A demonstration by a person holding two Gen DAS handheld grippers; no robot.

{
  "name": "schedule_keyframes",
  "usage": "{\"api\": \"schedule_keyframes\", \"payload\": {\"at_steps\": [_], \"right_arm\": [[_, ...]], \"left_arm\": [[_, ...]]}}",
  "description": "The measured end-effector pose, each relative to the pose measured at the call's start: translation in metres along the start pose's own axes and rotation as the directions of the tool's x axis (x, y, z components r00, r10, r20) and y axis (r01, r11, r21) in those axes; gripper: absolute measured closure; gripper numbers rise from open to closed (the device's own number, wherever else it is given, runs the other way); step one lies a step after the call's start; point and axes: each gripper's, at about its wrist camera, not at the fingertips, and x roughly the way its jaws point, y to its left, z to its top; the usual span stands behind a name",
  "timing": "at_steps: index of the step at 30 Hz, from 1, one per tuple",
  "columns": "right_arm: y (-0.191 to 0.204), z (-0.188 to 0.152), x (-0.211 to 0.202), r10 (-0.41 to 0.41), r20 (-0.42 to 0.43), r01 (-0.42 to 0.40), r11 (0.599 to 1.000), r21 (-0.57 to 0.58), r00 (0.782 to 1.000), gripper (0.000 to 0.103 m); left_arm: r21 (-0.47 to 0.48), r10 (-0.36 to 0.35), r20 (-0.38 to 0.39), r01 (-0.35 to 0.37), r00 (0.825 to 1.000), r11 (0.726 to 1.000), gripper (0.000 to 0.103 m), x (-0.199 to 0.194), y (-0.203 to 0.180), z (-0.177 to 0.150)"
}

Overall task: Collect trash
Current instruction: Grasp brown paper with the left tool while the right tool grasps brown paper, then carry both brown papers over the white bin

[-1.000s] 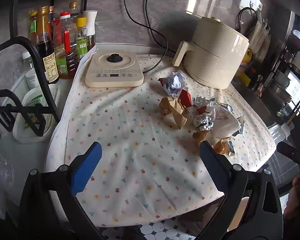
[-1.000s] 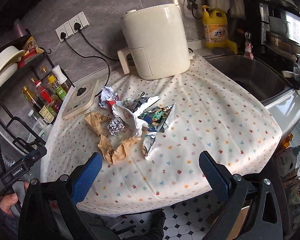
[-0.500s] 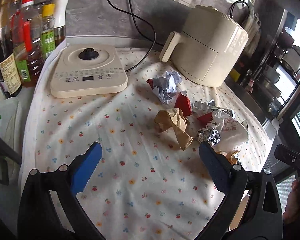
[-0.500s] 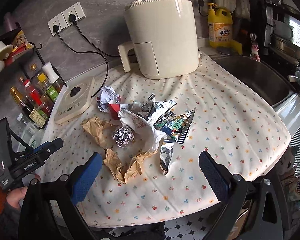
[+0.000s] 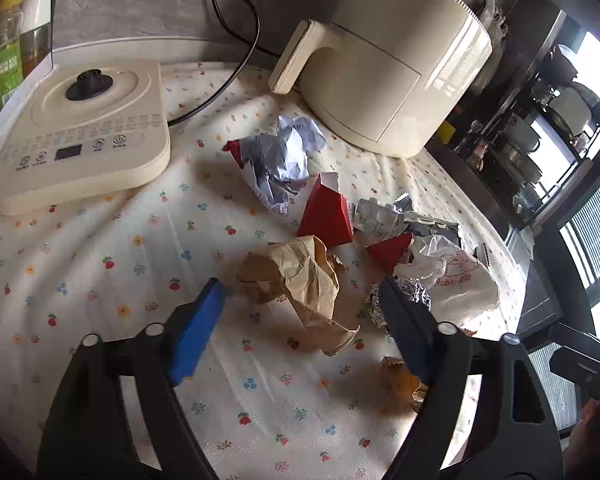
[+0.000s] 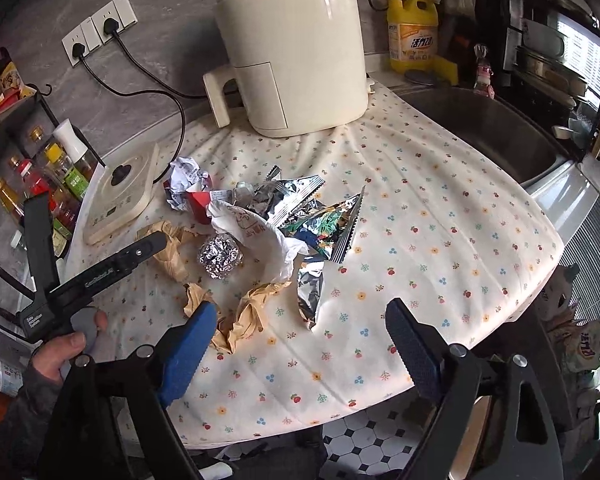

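Left tongs [image 5: 300,312] gape wide around the crumpled brown paper [image 5: 300,276] on the table [image 5: 100,264]; right tongs [image 6: 298,322] hang apart near the table's near edge.

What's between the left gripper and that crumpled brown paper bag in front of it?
Nothing visible. The left gripper is open, and the brown paper bag lies on the cloth right ahead between its fingers. The foil ball sits beside the right-hand finger.
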Motion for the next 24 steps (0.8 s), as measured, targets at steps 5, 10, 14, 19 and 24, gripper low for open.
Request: {"api": "schedule_keyframes", "payload": {"at_steps": [5, 10, 14, 19, 24], "right_arm": [[0.018, -0.002, 0.012, 0.022, -0.032, -0.023, 0.999, -0.046, 0.999, 0.02], [0.038, 0.0, 0.029, 0.067, -0.069, -0.073, 0.994, -0.087, 0.995, 0.02], [0.055, -0.001, 0.051, 0.051, -0.106, -0.066, 0.988, -0.142, 0.993, 0.01], [0.078, -0.011, 0.083, 0.049, -0.206, -0.093, 0.973, -0.21, 0.977, 0.008], [0.097, -0.011, 0.1, 0.005, -0.241, -0.082, 0.947, -0.31, 0.97, 0.076]], "left_arm": [[-0.011, -0.024, -0.038, 0.024, 0.999, 1.0, 0.083, 0.004, 0.004, -0.005], [0.009, 0.009, 0.001, -0.009, 1.0, 1.0, 0.091, -0.021, 0.014, -0.004], [-0.009, 0.044, 0.036, -0.043, 0.998, 0.999, 0.091, -0.042, 0.028, -0.006], [-0.025, 0.097, 0.06, -0.096, 0.993, 0.995, 0.091, -0.062, 0.036, -0.014], [-0.088, 0.134, 0.11, -0.125, 0.985, 0.988, 0.091, -0.085, 0.047, -0.026]]}}
